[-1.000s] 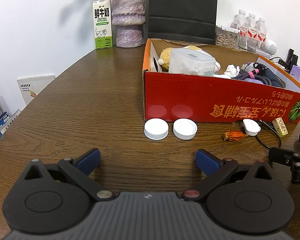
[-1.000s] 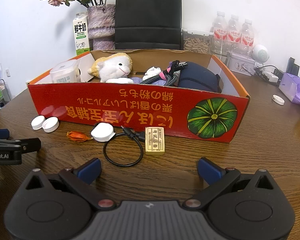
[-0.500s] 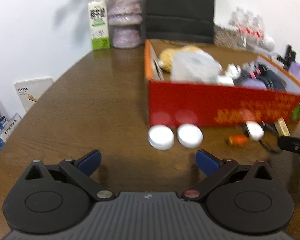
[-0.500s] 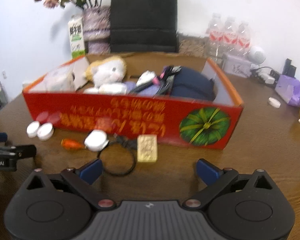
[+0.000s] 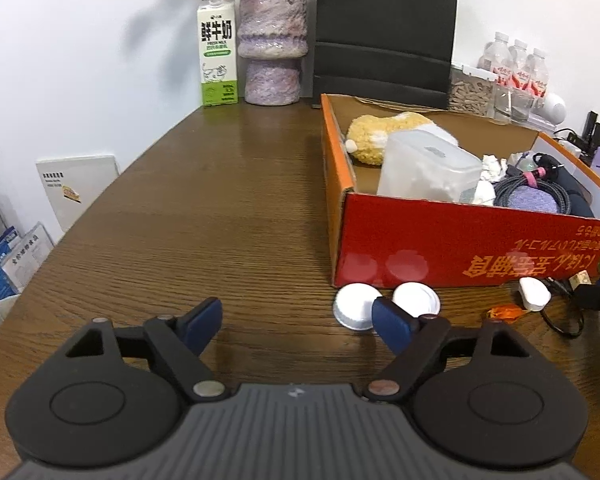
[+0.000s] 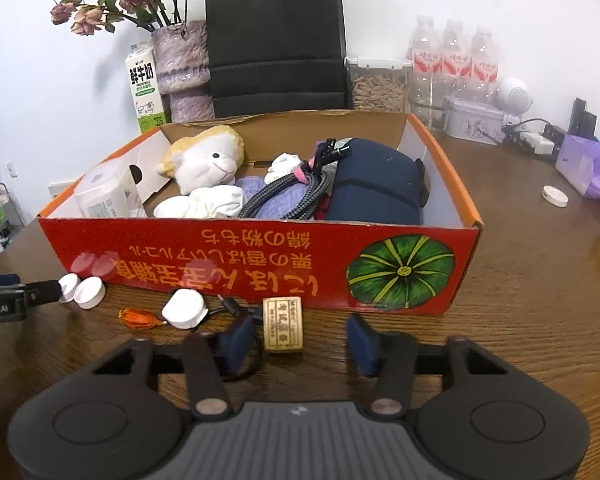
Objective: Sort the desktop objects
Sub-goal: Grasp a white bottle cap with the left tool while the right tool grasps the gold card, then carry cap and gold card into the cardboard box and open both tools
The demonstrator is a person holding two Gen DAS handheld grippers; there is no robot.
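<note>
Brown wooden table (image 5: 228, 216), with a red cardboard box (image 6: 260, 256) holding a plush sheep (image 6: 208, 160), a frosted plastic container (image 6: 108, 192), a braided cable (image 6: 288, 192) and a dark blue pouch (image 6: 375, 184). Behind the box: a milk carton (image 5: 218, 50), a purple vase (image 5: 272, 40) and a black paper bag (image 6: 276, 36); further right, water bottles (image 6: 453, 56) and a purple packet (image 6: 587, 164). Along the box's front wall, on the table: two white caps (image 5: 357, 306) side by side, an orange wrapped bit (image 6: 138, 318), a white charger (image 6: 184, 308) with its black cord looped, and a small gold block (image 6: 282, 324). Left gripper (image 5: 298, 322) low over the table, wide open and empty, its right finger overlapping the nearer cap in view. Right gripper (image 6: 300, 342) level and low before the box, partly open, empty, the gold block just ahead between its fingers, the cord loop passing behind its left finger.
</note>
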